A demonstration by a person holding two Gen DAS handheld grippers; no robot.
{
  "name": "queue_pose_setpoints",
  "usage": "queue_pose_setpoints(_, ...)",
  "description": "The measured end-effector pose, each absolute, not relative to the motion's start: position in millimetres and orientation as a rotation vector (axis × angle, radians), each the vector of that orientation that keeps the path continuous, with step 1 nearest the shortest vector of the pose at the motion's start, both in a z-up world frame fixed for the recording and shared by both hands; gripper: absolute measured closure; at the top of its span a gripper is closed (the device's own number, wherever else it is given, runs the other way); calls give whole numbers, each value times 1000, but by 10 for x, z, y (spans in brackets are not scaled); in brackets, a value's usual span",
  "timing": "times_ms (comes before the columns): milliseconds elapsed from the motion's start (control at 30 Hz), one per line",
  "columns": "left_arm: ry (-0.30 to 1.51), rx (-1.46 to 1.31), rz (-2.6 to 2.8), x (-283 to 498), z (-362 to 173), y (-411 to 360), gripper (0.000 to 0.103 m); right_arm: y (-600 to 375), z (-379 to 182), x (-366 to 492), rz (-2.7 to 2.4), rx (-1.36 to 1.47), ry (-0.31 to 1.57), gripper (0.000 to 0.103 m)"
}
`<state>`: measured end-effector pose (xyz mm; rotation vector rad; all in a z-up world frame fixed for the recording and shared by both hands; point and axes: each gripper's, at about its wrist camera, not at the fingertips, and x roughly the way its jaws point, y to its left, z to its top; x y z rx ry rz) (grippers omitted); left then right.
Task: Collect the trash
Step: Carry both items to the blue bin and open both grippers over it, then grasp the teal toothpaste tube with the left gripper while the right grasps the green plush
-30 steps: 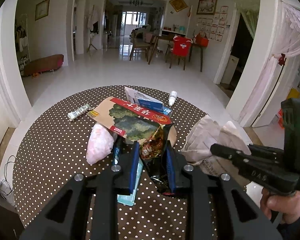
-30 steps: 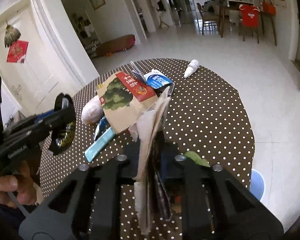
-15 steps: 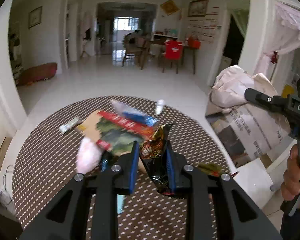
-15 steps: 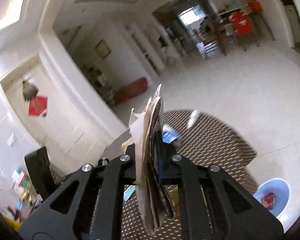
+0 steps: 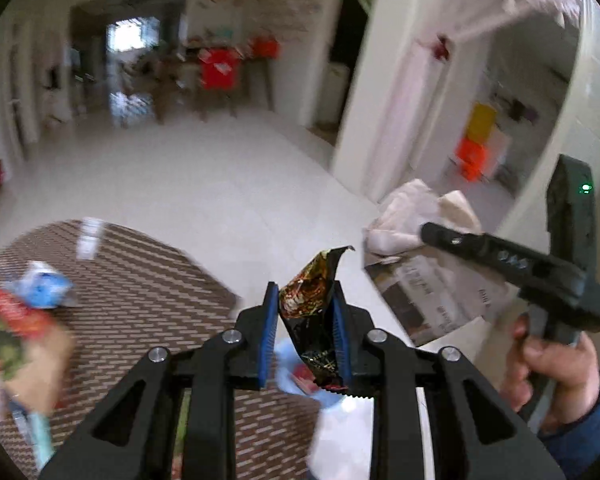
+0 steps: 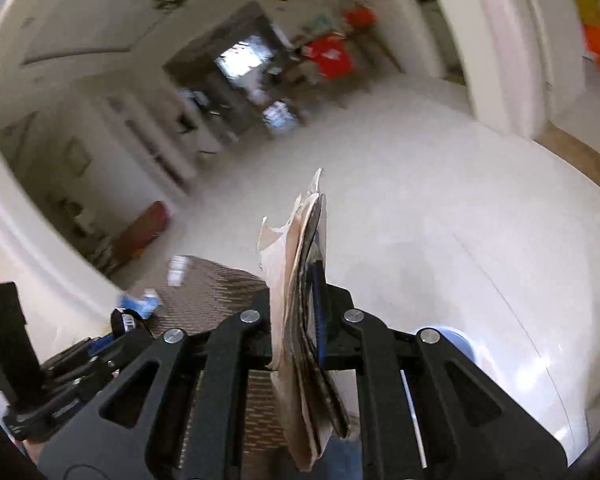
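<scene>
Left gripper [image 5: 305,308] fingers clamp one snack wrapper [image 5: 312,312]; right gripper [image 6: 300,304] fingers clamp one, perhaps folded, newspaper [image 6: 300,280].

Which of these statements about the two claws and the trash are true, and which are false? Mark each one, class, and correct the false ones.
1. The left claw grips a dark snack wrapper. True.
2. The right claw is empty. False: it is shut on folded newspaper.
3. The table has a plain white top. False: it is brown with white dots.
4. A hand holds the right claw's handle. True.
5. A blue bin stands on the floor. True.
</scene>
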<state>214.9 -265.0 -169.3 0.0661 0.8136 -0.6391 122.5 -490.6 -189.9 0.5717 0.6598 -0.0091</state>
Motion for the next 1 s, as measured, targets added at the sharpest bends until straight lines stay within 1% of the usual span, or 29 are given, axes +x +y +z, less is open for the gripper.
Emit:
queue_pose_setpoints(200, 1025, 155, -710, 2449, -2455, -3538, 79, -5386, -2639, 1374, -98, 656, 800, 92)
queue_pose_setpoints(267, 1074, 176, -709, 2531, -2646, -3703, 79, -5488, -2847, 1413, -108, 687, 832, 92)
queue_pose_setpoints(333, 1135, 206, -699, 2637, -2893, -3868, 78, -5612, -3038, 1478, -112, 720, 865, 90)
queue_pose_setpoints(400, 1185, 220, -687, 2736, -3047, -3947, 76, -5688, -3191, 1547, -115, 753, 899, 89)
queue_pose_setpoints(433, 1212, 219, -684, 2792, -3132, -3989, 71, -5716, -3275, 1557, -113, 769, 912, 89)
queue_pose_setpoints(467, 1228, 221, -680, 2823, -3188, -4018, 51, -5751, -3358, 1571, -111, 791, 926, 89)
queue_pose_setpoints(500, 1233, 218, -663, 2860, -3220, -4022, 30, -5758, -3388, 1573, -111, 810, 931, 81)
queue_pose_setpoints(533, 1226, 213, -648, 2876, -3227, -4021, 24, -5791, -3425, 1570, -112, 828, 933, 70)
queue_pose_setpoints(567, 1214, 209, -633, 2895, -3220, -4016, 20, -5807, -3446, 1551, -115, 842, 930, 38)
queue_pose_setpoints(600, 1206, 210, -609, 2922, -3206, -3996, 19, -5817, -3453, 1533, -113, 849, 921, 31)
queue_pose_setpoints(667, 1211, 206, -580, 2936, -3194, -3971, 19, -5848, -3455, 1491, -111, 861, 918, 31)
queue_pose_setpoints(700, 1207, 194, -574, 2949, -3167, -3943, 19, -5851, -3439, 1477, -121, 860, 916, 28)
queue_pose_setpoints(733, 1198, 193, -569, 2945, -3131, -3928, 19, -5868, -3418, 1447, -134, 854, 914, 24)
queue_pose_setpoints(767, 1185, 199, -563, 2929, -3090, -3905, 19, -5892, -3383, 1402, -147, 846, 907, 15)
queue_pose_setpoints(800, 1171, 202, -561, 2896, -3046, -3904, 19, -5844, -3350, 1386, -160, 840, 901, 8)
queue_pose_setpoints(867, 1144, 203, -569, 2839, -2930, -3887, 19, -5824, -3304, 1382, -182, 824, 900, 6)
queue_pose_setpoints(1000, 1096, 196, -575, 2701, -2713, -3833, 19, -5712, -3097, 1288, -227, 774, 878, 6)
